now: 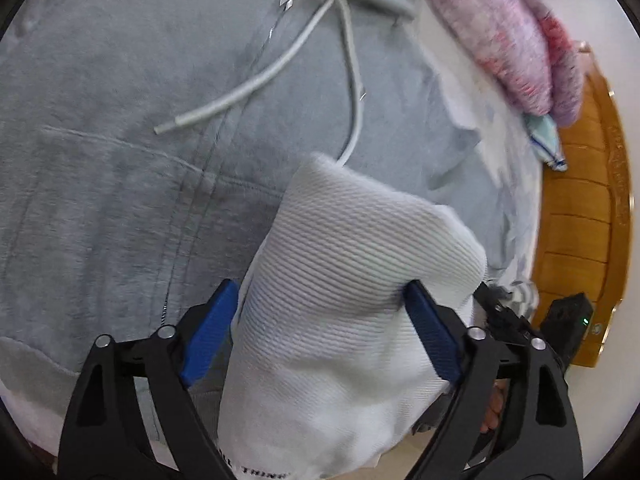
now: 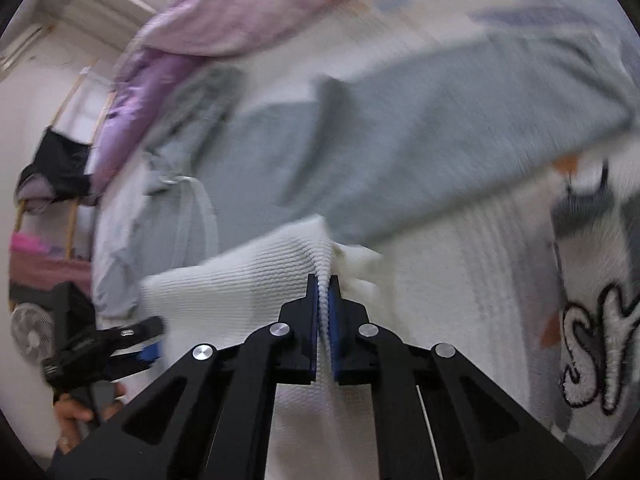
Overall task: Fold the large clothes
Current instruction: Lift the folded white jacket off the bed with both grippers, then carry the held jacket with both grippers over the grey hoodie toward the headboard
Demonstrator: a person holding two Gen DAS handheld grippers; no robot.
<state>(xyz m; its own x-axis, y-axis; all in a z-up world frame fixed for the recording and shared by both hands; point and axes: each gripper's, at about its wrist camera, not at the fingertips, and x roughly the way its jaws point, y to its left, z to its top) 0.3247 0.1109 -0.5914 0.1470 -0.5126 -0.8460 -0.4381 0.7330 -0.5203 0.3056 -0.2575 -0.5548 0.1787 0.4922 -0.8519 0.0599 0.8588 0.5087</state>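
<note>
The white ribbed knit garment fills the lower centre of the left wrist view, a folded sleeve-like bulk rising between the blue pads of the left tongs. Those tongs stand spread wide, and whether the pads press the cloth or merely flank it is hard to tell. In the right wrist view the same white knit lies across the lower middle of the frame, and the right tongs are clenched on a ridge of it, the fabric pinched up between the blue pads. The left tongs appear there too, at the lower left edge, with a hand below them.

Under and beyond the knit lies a grey zip hoodie, spread flat, its two white drawstrings crossing in the upper centre. Both garments rest on a bed with a pale sheet. A pink and purple quilt is bunched in the upper right, and a wooden bed frame runs down the right edge.
</note>
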